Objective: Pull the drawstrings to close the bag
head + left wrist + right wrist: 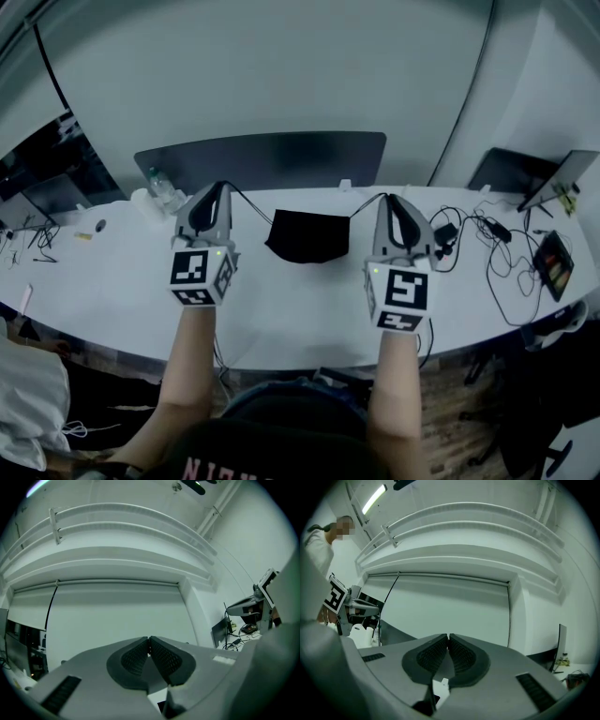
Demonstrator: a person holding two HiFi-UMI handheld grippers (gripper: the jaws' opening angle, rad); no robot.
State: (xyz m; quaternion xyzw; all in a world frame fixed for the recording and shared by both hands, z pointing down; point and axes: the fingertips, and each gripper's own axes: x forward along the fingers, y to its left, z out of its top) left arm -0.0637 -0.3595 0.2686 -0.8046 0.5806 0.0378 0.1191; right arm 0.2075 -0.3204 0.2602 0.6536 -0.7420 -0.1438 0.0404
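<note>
**A:** Nearest us are our forearms [192, 352], stretched out over the table [112, 281], with a gripper in each hand.

**B:** And the jaws?

**A:** Both pairs are closed. The left gripper [222, 187] pinches the left drawstring [248, 202], and the right gripper [388, 197] pinches the right drawstring [367, 203]. Each string runs from the tips to a top corner of the black bag [307, 236].

**B:** Where is the bag?

**A:** It lies on the table between the two grippers, touching neither.

**B:** Why do we hold them so far apart?

**A:** So the strings pull opposite ways and gather the mouth. They look nearly taut to us. We cannot tell whether the mouth is fully closed.
</note>
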